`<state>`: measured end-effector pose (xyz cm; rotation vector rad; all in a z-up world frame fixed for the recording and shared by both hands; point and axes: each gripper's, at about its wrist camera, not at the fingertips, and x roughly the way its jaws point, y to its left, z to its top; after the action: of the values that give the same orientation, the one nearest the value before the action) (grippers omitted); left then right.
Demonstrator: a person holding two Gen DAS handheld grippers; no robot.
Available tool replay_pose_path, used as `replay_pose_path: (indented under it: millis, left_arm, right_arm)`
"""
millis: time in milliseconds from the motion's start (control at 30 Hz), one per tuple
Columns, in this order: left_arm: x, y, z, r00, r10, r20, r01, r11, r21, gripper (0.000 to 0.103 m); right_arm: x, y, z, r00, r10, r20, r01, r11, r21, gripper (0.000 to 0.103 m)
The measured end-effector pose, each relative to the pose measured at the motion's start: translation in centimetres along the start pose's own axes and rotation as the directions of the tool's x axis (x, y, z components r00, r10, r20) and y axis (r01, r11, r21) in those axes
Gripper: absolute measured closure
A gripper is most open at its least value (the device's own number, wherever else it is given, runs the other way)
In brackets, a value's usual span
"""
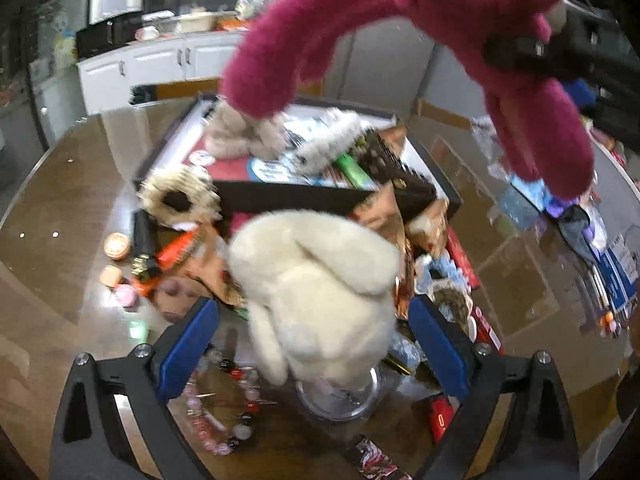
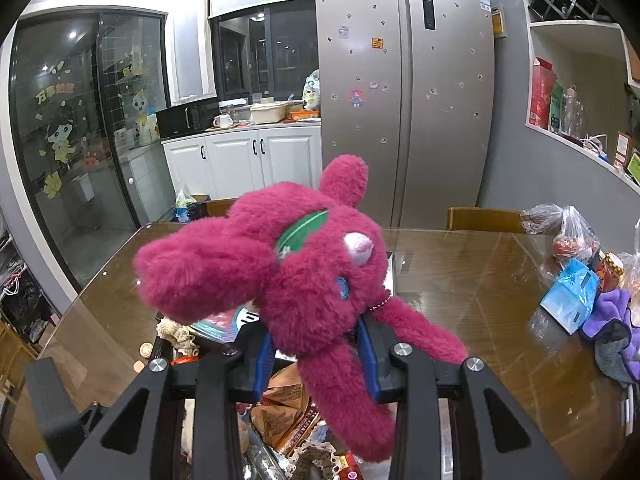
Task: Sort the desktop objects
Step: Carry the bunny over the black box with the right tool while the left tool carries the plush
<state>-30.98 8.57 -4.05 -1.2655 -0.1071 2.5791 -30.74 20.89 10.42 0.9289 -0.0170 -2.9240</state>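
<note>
The right claw (image 2: 316,356) gripped a magenta plush toy (image 2: 304,276) above the cluttered desk (image 2: 480,280). The left claw (image 1: 312,348) stood wide open, a cream plush toy (image 1: 316,292) loose between its fingers.

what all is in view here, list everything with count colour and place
pink plush toy: 1, magenta, held up above the table in the right gripper
cream plush toy: 1, off-white, on the clutter between the left gripper's fingers, not pressed
box: 1, black, mid-table, filled with mixed items
fuzzy beige toy: 1, beige, at the far end of the box
snack packets: several, brown, by the box's near wall
bead bracelet: 1, pink, red and black, on the near table
small round jars: about 2, orange, on the table left of the box
purple cloth: 1, purple, right side of the table
table: 1, brown, glass-topped
fridge: 1, silver, behind the table
left gripper: 1, black with blue pads, open
right gripper: 1, black with blue pads, shut on the pink plush toy
</note>
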Motion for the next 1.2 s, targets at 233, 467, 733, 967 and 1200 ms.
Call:
replay_pose_path:
  millis: [233,467,733,967,1200]
  left_arm:
    - [2.1,-0.8,-0.5,0.998,0.032,-0.053,-0.03,0.999,0.045,0.033]
    - [2.2,-0.3,-0.6,0.999,0.038,-0.036,-0.036,0.999,0.04,0.058]
    - [1.6,-0.4,-0.5,0.998,0.054,-0.011,-0.054,0.998,0.04,0.062]
    - [-0.5,-0.1,0.4,0.998,0.056,0.036,-0.057,0.998,0.025,0.062]
    - [-2.8,0.4,2.2,0.995,0.06,0.085,-0.062,0.998,0.021,0.062]
  right_arm:
    - [-0.1,0.0,-0.4,1.0,-0.005,-0.006,0.005,1.0,-0.009,0.067]
    - [0.1,0.1,-0.4,1.0,-0.008,-0.012,0.008,1.0,-0.013,0.067]
    - [0.4,0.2,-0.4,1.0,-0.006,-0.014,0.005,1.0,-0.024,0.067]
    - [-0.2,0.6,-0.3,1.0,-0.002,0.0,0.002,0.999,-0.035,0.067]
    - [-1.0,1.3,0.4,1.0,0.015,0.022,-0.014,0.999,-0.036,0.067]
